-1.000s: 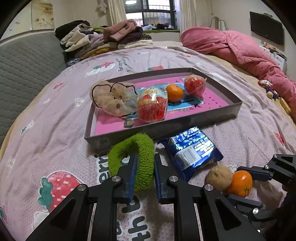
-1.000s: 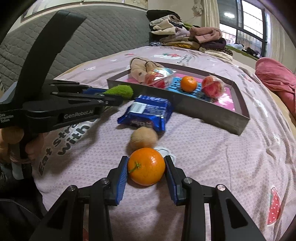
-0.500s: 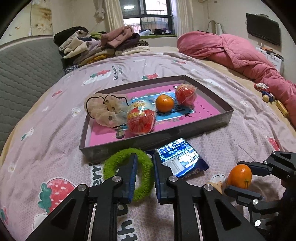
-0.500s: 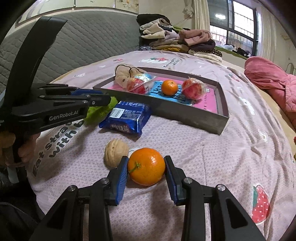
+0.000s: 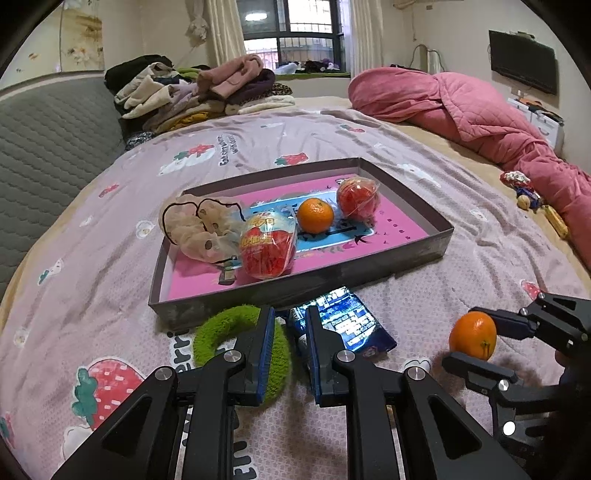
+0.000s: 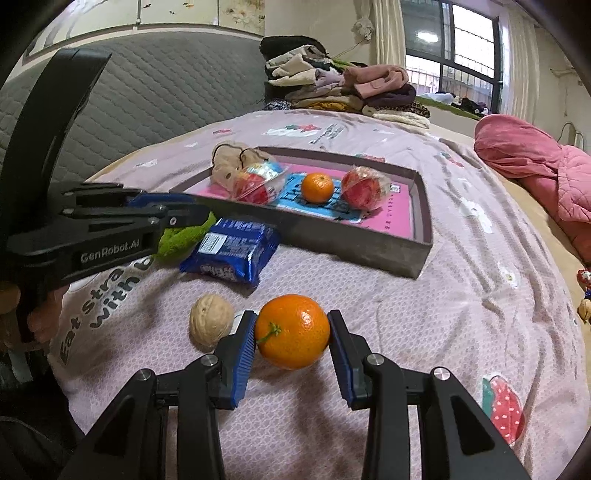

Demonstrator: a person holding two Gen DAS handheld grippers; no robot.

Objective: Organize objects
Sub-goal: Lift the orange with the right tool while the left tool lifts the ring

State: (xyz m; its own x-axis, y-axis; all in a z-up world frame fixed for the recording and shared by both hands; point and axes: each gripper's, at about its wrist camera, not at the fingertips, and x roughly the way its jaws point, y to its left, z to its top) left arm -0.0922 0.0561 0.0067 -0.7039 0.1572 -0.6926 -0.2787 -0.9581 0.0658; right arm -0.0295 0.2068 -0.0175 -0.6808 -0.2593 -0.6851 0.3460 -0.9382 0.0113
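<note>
place: home bedroom | bed (image 5: 110, 280) with strawberry-print sheet | grey quilted headboard (image 5: 40, 147) | pink quilt (image 5: 480, 118) bunched at side | folded clothes (image 5: 192, 92) piled on bed | curtained window (image 5: 291, 22) | wall TV (image 5: 522, 61)

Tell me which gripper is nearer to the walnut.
Right. The right gripper, shut on the orange, has its left finger right beside the walnut; the left gripper sits farther off at the green scrunchie.

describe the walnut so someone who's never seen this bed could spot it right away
On the lilac bedsheet, short of the grey tray, find the orange between the right gripper fingers. Just left lies the walnut: small, tan, wrinkled, nearer than the blue snack packet.
</note>
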